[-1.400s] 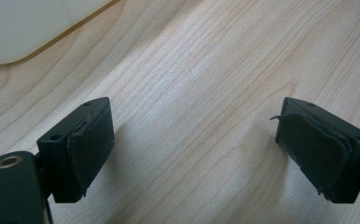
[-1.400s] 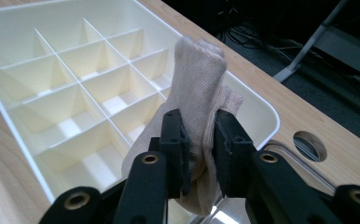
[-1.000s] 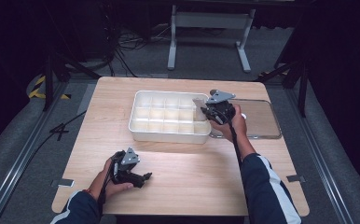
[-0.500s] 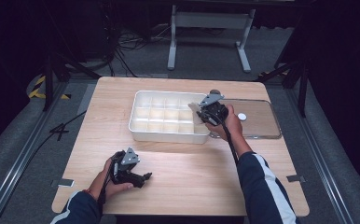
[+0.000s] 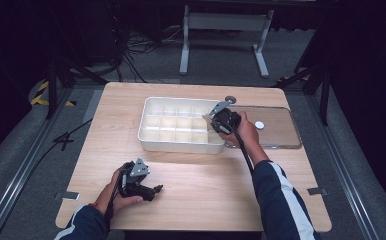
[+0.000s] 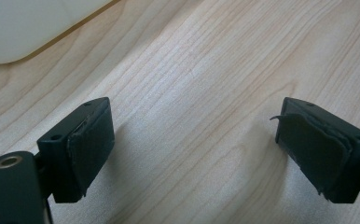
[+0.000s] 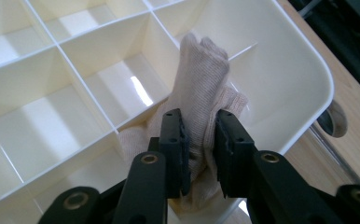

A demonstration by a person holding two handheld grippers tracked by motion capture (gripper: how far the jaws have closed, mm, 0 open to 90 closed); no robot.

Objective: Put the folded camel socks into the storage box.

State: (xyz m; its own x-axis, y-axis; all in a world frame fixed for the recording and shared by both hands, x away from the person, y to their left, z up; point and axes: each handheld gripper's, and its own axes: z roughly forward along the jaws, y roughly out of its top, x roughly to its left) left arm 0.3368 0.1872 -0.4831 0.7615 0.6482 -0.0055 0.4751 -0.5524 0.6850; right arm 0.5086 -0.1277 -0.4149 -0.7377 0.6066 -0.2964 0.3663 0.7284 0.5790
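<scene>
A white divided tray point(image 5: 146, 134) sits at the middle of the wooden table. My right gripper point(image 5: 217, 120) hangs over the tray's right end, shut on a beige knit cloth point(image 7: 201, 88). In the right gripper view the cloth bulges up between the black pads point(image 7: 176, 140) above a corner compartment of the tray point(image 7: 308, 74). My left gripper point(image 5: 153, 190) rests low at the front left of the table. Its jaws stand wide apart with bare wood between the pads point(image 6: 87, 144).
A clear lid point(image 5: 281, 131) with a white knob point(image 5: 259, 125) lies flat to the right of the tray. A small round disc point(image 5: 229, 100) lies behind the tray. The tray's corner point(image 6: 10, 32) shows at the top left of the left gripper view.
My right gripper has moved left and slightly down, from the tray's right rim to over its right compartments, with the cloth still in it. The left gripper has stayed put.
</scene>
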